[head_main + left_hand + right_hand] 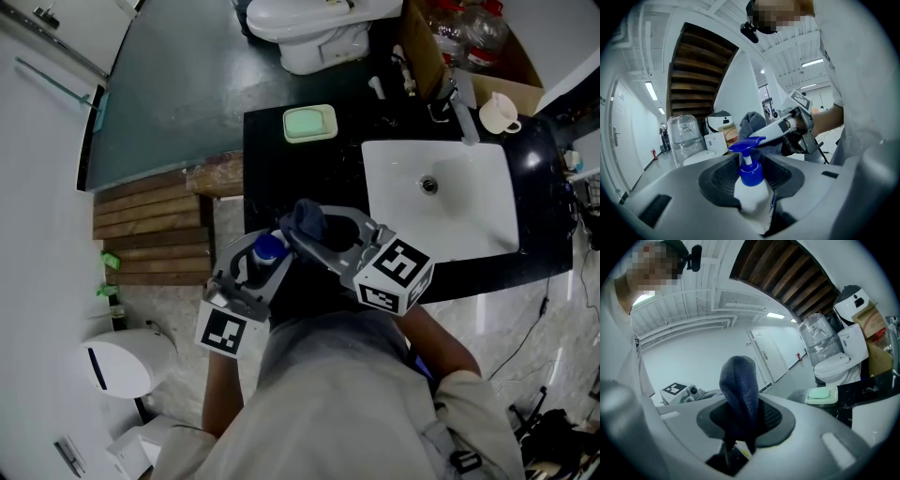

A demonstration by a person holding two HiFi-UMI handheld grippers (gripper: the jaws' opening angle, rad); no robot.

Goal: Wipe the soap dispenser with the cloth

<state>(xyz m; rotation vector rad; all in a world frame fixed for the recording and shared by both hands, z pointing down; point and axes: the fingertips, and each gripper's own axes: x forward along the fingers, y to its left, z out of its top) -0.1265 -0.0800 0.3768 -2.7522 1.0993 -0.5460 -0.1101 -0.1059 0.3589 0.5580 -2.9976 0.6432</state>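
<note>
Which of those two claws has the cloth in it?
The right claw: it is clamped on the dark blue cloth, while the left claw grips the white soap dispenser with the blue pump.

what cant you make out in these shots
- White soap dispenser bottle with blue pump: base hidden by the left gripper body, left gripper view.
- Dark blue knitted cloth: lower end buried inside the right gripper, right gripper view.
- Cloth-to-pump contact: they overlap in head view, unclear.

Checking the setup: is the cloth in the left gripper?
No, the right gripper clamps the cloth; the left gripper holds the soap dispenser.
</note>
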